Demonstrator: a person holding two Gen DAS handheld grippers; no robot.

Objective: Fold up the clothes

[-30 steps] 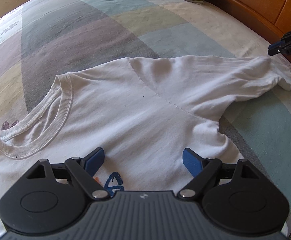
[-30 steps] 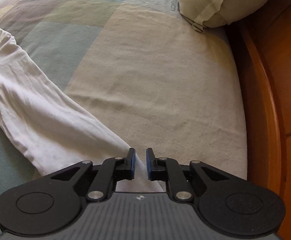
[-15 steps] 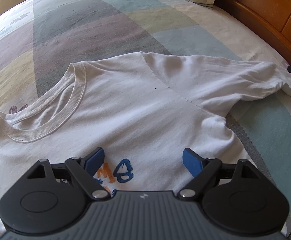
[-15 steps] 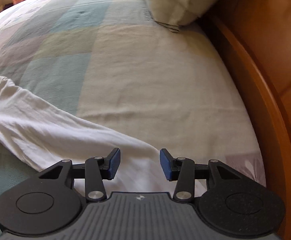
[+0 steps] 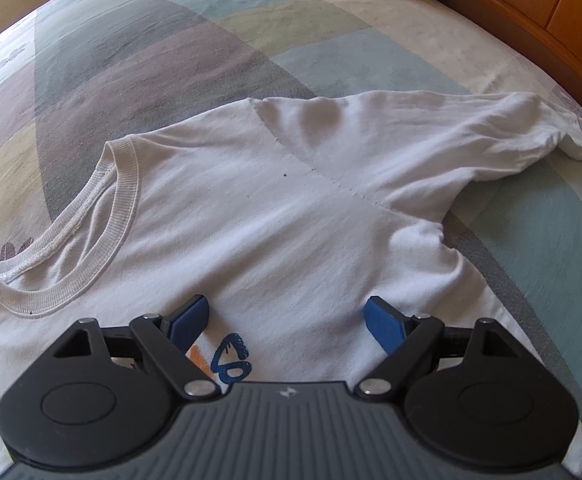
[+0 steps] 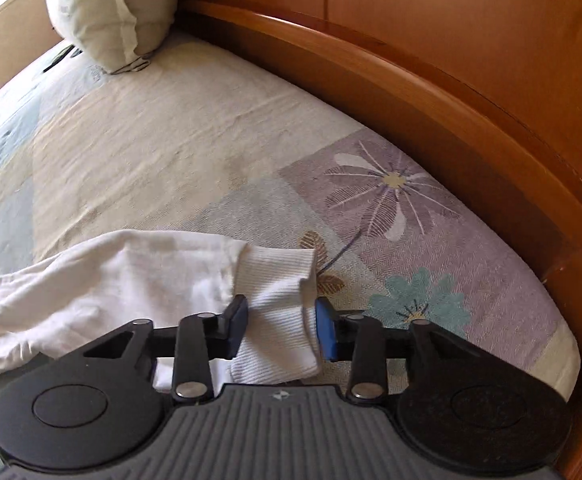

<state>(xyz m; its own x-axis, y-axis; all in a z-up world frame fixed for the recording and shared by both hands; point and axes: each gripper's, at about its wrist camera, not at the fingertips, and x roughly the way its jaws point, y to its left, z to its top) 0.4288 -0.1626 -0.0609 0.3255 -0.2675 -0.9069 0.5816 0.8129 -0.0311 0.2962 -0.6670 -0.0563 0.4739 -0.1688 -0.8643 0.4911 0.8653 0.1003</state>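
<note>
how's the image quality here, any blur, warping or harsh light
Left wrist view: sharp, fisheye bends the bed edges, soft daylight on the shirt. Right wrist view: slightly soft, headboard curves strongly, bright patch top left, cuff evenly lit.

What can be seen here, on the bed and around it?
shirt: one, white with blue and orange print, spread on the bedspread.
cuff: one, white, ribbed, end of the shirt's sleeve.
bedspread: one, pastel patches with flowers, covering the bed.
pillow: one, pale, far end by the frame.
frame: one, orange-brown wood, along the bedspread's edge.
left tongs: one, black, blue pads, open above the shirt's chest.
right tongs: one, black, blue pads, just been closing, pressing the cuff between them.
</note>
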